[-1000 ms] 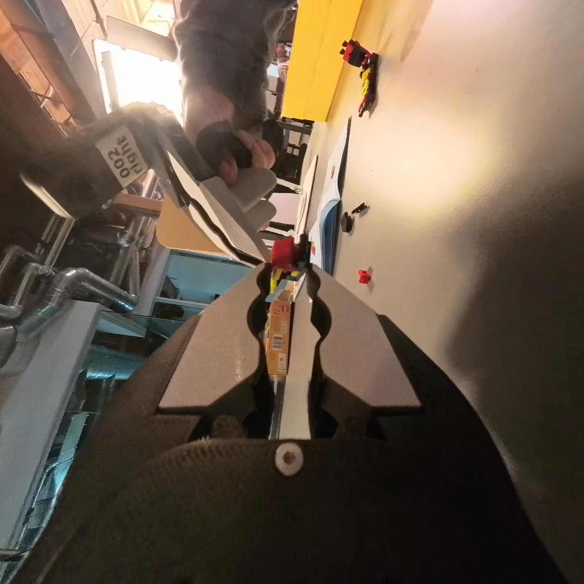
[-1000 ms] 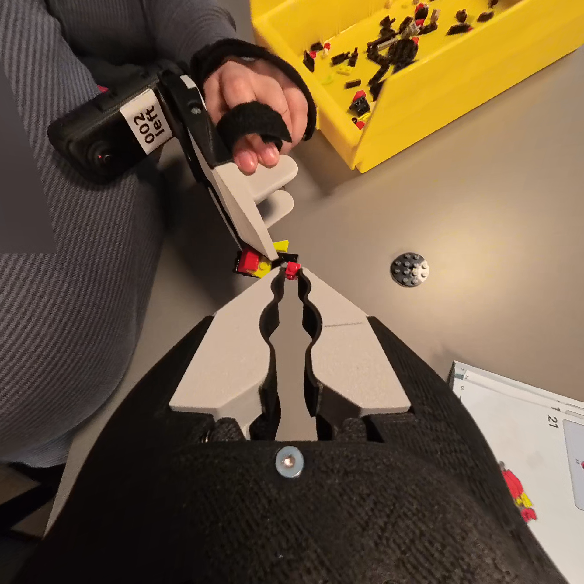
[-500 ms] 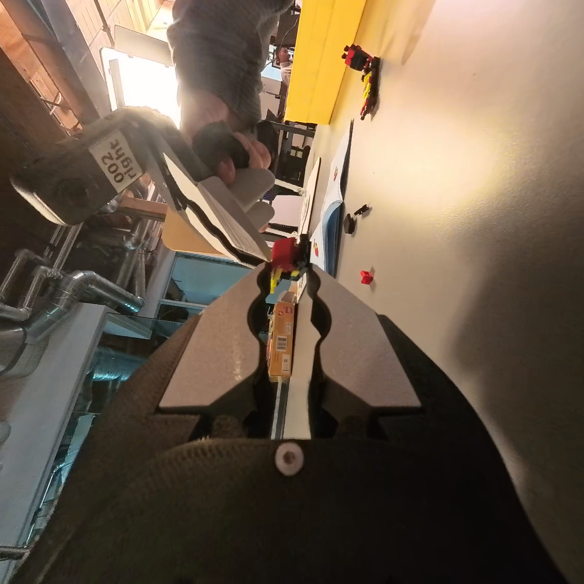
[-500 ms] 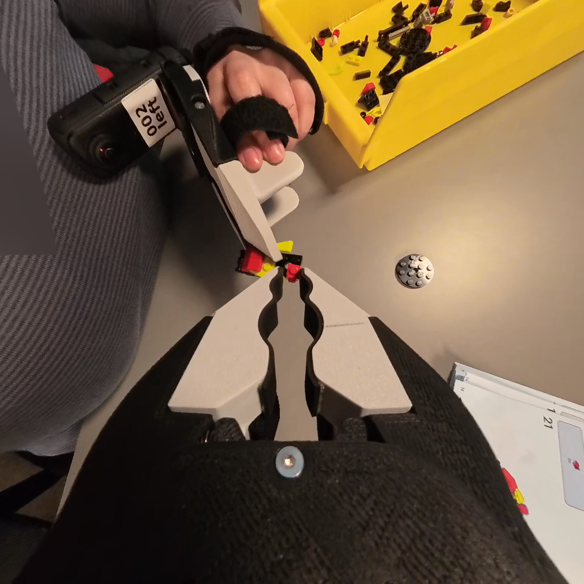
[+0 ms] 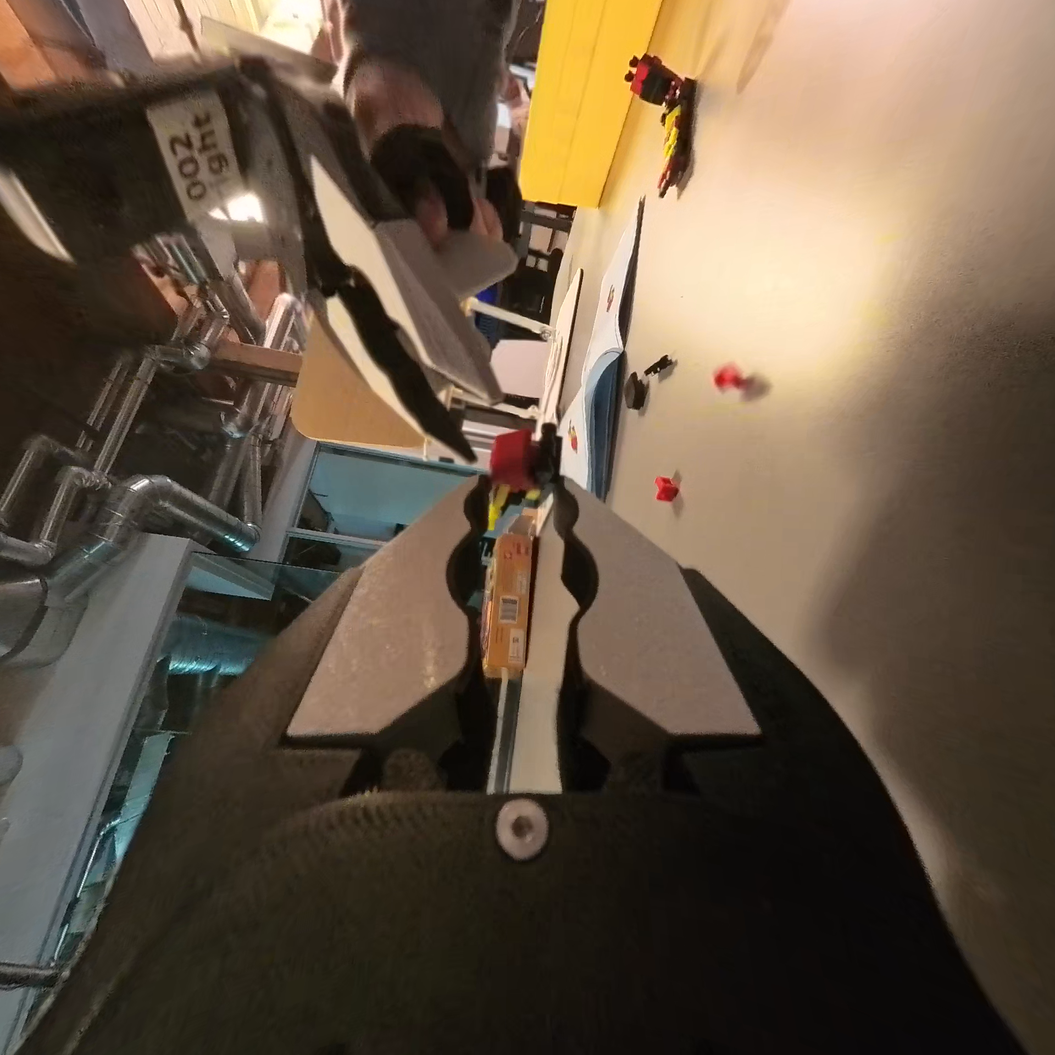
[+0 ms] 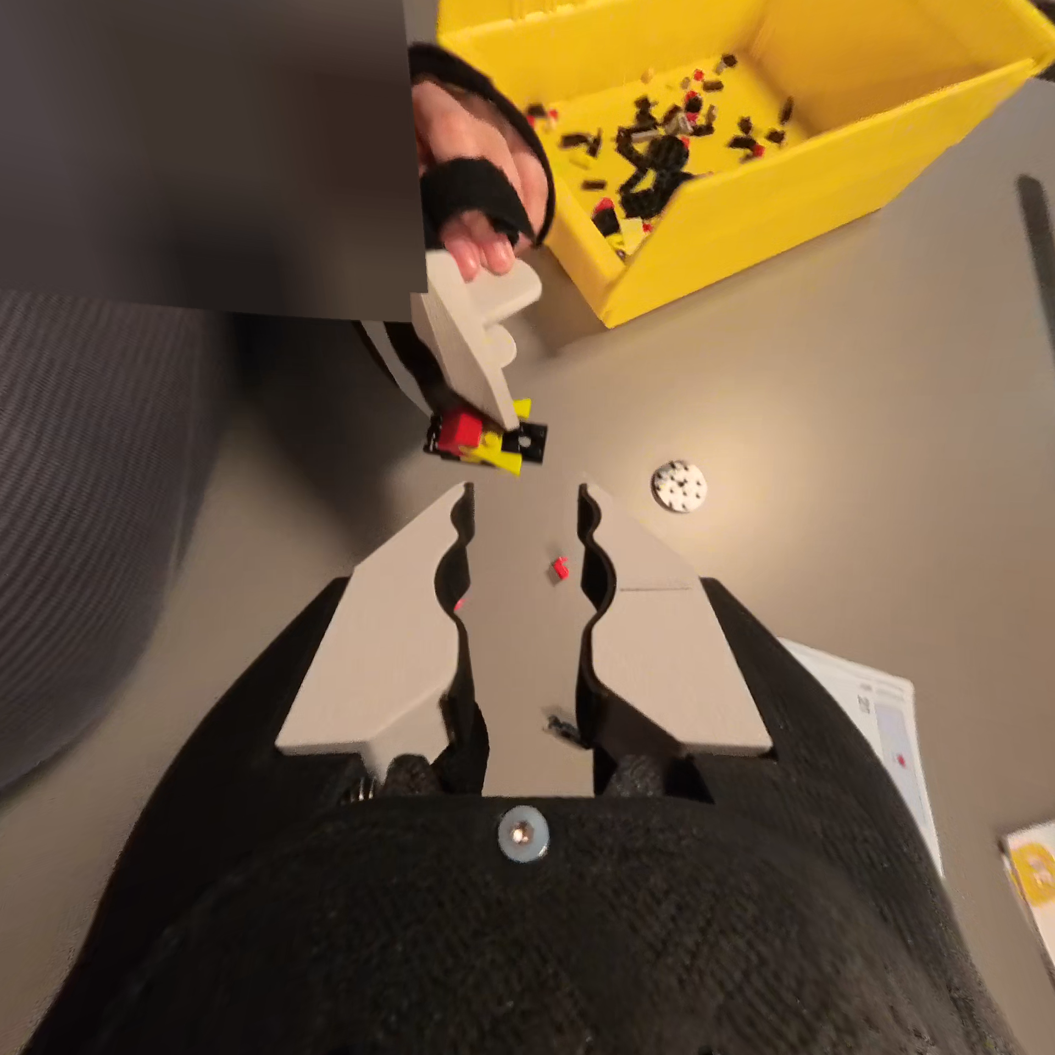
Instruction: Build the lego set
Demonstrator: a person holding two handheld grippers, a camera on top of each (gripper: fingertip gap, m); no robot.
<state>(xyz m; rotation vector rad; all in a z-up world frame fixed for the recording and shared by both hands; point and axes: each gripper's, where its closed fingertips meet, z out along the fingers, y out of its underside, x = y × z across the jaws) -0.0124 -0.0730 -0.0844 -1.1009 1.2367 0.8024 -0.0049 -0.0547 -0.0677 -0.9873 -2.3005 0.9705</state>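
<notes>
My left gripper [image 5: 522, 485] is shut on a small red, yellow and black lego assembly [image 5: 514, 465] and holds it above the grey table. The assembly also shows in the right wrist view [image 6: 485, 448], pinched at the left gripper's fingertips [image 6: 502, 408]. My right gripper [image 6: 525, 491] is open and empty, a short way back from the assembly. A small red piece [image 6: 558, 568] lies on the table between its fingers. In the left wrist view two small red pieces show on the table, one sharp [image 5: 665, 488] and one blurred [image 5: 729, 378].
A yellow bin [image 6: 713, 245] with several loose pieces stands at the back right. A round grey plate [image 6: 679, 486] lies right of my right gripper. The instruction booklet [image 6: 879, 713] lies at the right. A partly built red and black model [image 5: 656, 80] stands by the bin. Both grippers' tips are close together, under 4 cm apart. From either gripper's tips it is about 12 centimeters to the round grey plate [image 6: 679, 486].
My right gripper has opened and drawn back from the assembly. The small red piece it held is out of its jaws and down on the table. The left gripper still holds the assembly.
</notes>
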